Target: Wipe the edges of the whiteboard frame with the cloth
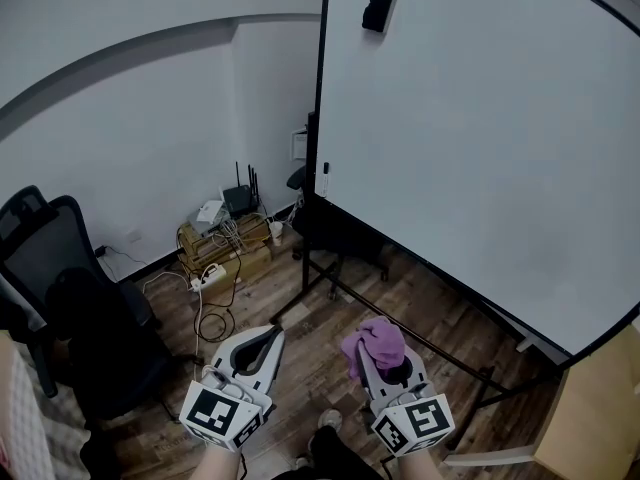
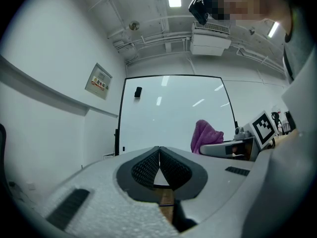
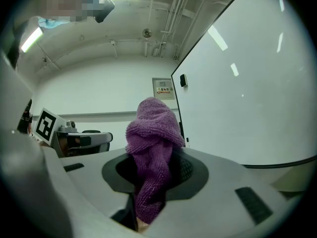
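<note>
Short of the whiteboard (image 1: 480, 138), low and well clear of it, the right gripper (image 1: 384, 360) pinches the purple cloth (image 1: 374, 342), bunched up, its length running along the jaws and poking past the tips toward the board's black frame (image 1: 321, 88); the left gripper (image 1: 270, 336), farther from the board, has its jaws pressed together on nothing

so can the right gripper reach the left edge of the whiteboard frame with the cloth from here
Probably yes. The right gripper, shut on the purple cloth, sits low before the left edge of the whiteboard frame with only open air between; it needs lifting and moving forward.
</note>
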The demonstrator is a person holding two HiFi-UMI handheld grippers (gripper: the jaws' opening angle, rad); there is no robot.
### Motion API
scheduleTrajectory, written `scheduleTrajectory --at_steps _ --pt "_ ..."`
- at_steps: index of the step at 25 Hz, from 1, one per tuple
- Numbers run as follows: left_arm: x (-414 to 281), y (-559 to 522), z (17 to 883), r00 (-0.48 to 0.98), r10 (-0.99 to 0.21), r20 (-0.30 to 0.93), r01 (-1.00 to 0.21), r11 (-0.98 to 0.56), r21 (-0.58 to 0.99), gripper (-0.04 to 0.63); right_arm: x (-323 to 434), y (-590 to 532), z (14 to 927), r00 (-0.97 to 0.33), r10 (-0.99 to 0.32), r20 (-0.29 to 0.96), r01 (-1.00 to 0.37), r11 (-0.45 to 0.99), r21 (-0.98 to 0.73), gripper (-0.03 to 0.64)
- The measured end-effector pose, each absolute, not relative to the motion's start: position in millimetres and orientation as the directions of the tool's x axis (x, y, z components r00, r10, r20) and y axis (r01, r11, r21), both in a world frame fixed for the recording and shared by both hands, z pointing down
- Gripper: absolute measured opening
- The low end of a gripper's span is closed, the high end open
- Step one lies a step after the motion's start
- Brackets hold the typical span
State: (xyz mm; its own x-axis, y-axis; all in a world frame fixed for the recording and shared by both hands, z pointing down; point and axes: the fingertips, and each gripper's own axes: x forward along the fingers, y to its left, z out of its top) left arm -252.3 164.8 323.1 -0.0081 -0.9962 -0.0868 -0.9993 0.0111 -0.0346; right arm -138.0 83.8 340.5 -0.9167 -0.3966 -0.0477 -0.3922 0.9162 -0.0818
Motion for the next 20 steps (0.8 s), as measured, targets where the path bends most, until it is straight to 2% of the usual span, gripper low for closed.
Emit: scheduleTrajectory --at_steps 20 --pt "-325.6 39.9 309.3 -0.036 -0.994 -0.1 -0.998 0.04 -0.041 0.017 -215.4 -42.7 327.9 -0.931 -0.362 -0.052 -0.358 0.931 -0.075 0.107"
